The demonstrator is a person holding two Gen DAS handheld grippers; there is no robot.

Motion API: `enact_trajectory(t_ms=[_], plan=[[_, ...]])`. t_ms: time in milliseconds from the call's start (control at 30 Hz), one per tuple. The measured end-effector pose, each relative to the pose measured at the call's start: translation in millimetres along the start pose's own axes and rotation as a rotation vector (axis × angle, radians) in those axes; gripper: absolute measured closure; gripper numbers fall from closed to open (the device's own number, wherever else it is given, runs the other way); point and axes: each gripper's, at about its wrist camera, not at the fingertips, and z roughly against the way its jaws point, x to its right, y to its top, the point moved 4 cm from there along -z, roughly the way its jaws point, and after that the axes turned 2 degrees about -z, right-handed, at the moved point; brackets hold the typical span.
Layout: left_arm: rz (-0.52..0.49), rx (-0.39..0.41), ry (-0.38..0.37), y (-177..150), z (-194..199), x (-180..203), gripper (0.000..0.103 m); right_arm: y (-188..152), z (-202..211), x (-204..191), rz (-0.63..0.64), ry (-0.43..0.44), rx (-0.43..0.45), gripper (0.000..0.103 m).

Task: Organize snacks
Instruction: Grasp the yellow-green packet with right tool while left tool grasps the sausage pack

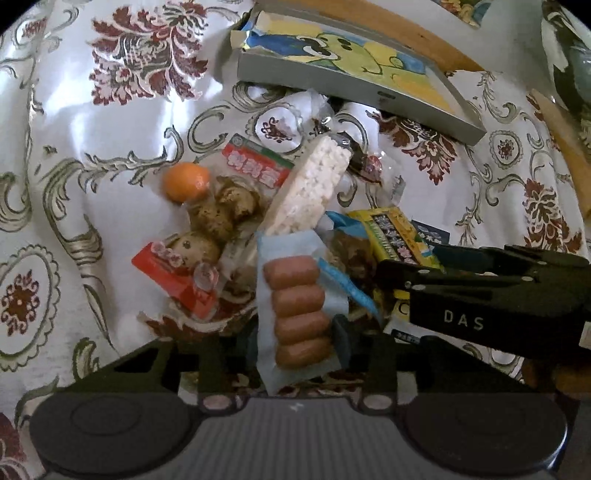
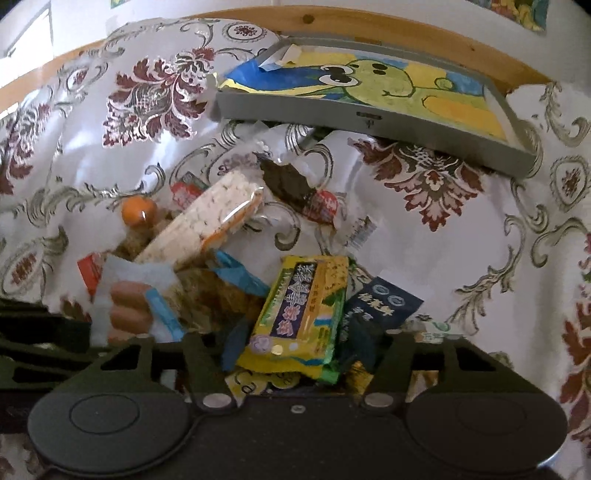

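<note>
A pile of snacks lies on a flowered tablecloth. My left gripper is shut on a pale blue sausage pack, which stands upright between its pads; the pack also shows at the left of the right wrist view. My right gripper is closed on a yellow-green snack pack. In the left wrist view the right gripper reaches in from the right at that same yellow pack. A white puffed-rice bar leans across the pile's middle.
A grey shallow box lined with a frog drawing sits behind the pile near the wooden edge. Also in the pile are an orange, brown lumpy snacks, red packs and a dark blue packet.
</note>
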Motion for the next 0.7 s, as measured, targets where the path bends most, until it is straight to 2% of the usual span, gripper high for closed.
enact_trajectory(t_ms=[167,400,500,600,700], plan=[[0.053,0.006,-0.005,-2.4,7.8,-4.5,0.061,-0.4,0.4,-0.9,0.019,-0.015,0.006,0.049],[0.059,0.003,0.006,-3.1,3.4,-5.4,0.060,-1.2,-10.7,-6.4,0.094,-0.058,0.037,0.045],[0.064,0.007,0.004,-3.2,5.2,-4.8,0.061,-1.4,-10.6,-7.4,0.106,-0.071,0.036,0.051],[0.063,0.013,0.008,-3.8,8.8,-2.8,0.062,-2.5,-7.9,-9.8,0.119,-0.083,0.037,0.052],[0.055,0.030,-0.003,-4.6,16.4,0.5,0.069,-4.5,-4.3,-11.8,0.133,-0.093,0.039,0.052]])
